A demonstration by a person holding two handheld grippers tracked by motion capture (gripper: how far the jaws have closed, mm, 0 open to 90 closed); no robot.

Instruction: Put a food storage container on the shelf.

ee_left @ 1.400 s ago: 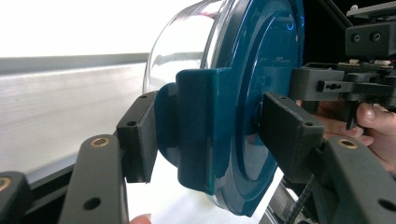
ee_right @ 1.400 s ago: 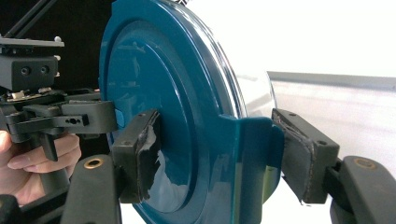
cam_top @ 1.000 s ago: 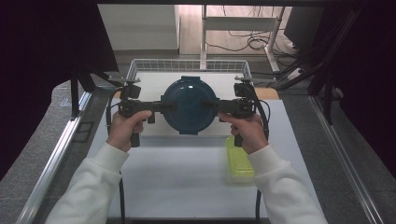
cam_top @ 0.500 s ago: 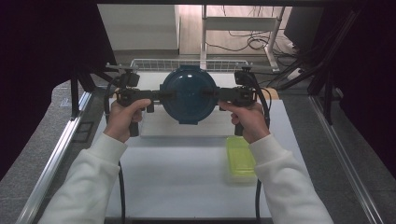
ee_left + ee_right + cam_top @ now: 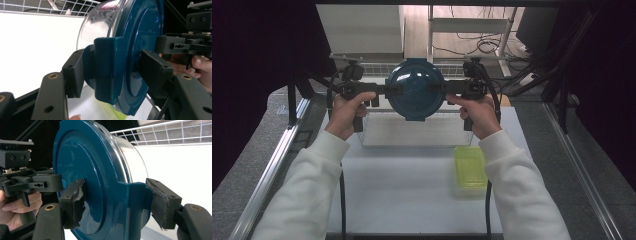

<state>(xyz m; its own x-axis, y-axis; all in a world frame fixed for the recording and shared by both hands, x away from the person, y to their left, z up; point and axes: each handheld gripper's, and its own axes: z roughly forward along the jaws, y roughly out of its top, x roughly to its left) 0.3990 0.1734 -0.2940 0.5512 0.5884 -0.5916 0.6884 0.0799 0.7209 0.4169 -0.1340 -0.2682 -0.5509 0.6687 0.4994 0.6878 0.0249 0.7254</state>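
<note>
- The high view shows a yellow-green tub (image 5: 470, 169) on the white bench (image 5: 412, 200), near right.
- The teal-lidded container (image 5: 415, 89) hangs over the far wire basket (image 5: 377, 70).
- Left gripper (image 5: 113, 75) and right gripper (image 5: 117, 202) each clamp a lid tab, on opposite sides.

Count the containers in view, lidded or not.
2: a blue-lidded container held up between the left gripper and right gripper, and a yellow-green one on the table near the right forearm. More may be hidden behind the lid.
</note>
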